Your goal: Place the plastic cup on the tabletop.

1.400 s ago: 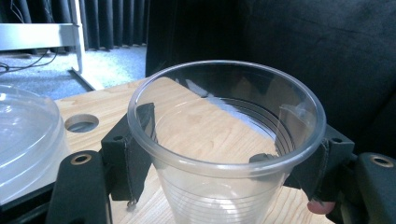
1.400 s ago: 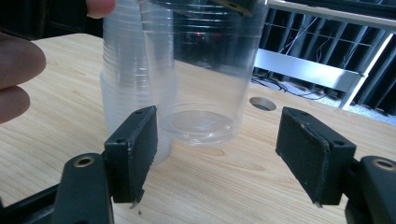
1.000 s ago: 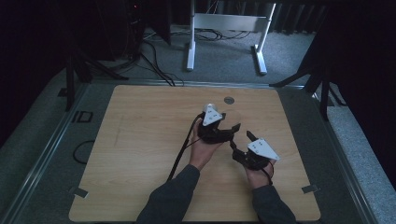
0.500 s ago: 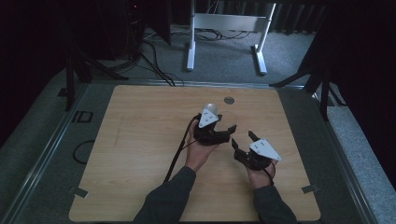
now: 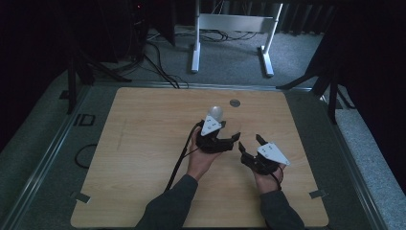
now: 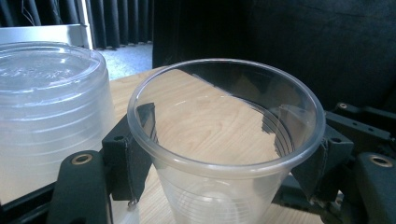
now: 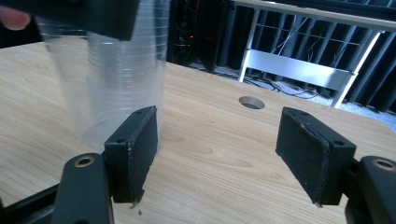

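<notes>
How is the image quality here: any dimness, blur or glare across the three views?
High view: dim, dark surroundings, the clear plastic cup a pale blob. Left gripper view: bright, the held cup sharp, the upside-down cup stack soft with glare. Right gripper view: the cup smeared, the table sharp.

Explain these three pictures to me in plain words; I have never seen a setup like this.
No robot here: a person sits at a wooden table and holds a hand-held tool with two jaws in each hand. The picture from above shows both forearms, the left tool and the right tool. The other two pictures come from small cameras riding on the tools, looking along their black jaws. The left tool's camera shows its jaws closed on a clear plastic cup, open end toward the camera, with a stack of clear cups upside down beside it. The right tool's camera shows its jaws apart with nothing between them, the cups to their left, and a round hole in the tabletop.
</notes>
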The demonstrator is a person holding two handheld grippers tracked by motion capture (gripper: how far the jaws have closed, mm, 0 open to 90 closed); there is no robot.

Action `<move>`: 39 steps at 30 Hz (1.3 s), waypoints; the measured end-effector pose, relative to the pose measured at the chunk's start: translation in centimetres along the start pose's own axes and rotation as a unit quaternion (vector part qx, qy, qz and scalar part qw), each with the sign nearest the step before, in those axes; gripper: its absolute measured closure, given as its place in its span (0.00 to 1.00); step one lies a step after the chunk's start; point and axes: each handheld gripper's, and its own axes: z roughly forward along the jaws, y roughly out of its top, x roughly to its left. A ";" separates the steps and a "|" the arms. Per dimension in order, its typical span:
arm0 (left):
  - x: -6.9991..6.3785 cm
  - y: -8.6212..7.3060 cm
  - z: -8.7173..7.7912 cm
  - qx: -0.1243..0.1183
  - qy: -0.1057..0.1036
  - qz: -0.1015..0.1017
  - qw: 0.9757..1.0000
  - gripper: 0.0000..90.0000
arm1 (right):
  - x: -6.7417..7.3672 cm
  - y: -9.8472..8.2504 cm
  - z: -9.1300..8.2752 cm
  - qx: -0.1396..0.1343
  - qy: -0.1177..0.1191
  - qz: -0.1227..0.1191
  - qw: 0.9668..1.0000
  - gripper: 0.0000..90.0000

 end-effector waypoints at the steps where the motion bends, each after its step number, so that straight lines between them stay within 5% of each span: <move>1: 0.0 0.0 -0.1 0.001 0.000 0.002 1.000 0.33 | 0.0 0.0 0.0 0.000 0.000 0.001 1.000 0.32; 23: -0.2 -2.8 -1.3 0.019 0.011 0.018 1.000 0.33 | -0.2 0.0 0.0 -0.001 -0.003 0.003 1.000 0.32; 39: -0.3 -3.3 -1.9 0.017 0.011 0.024 1.000 0.33 | -0.2 0.0 0.0 0.000 -0.004 0.003 1.000 0.32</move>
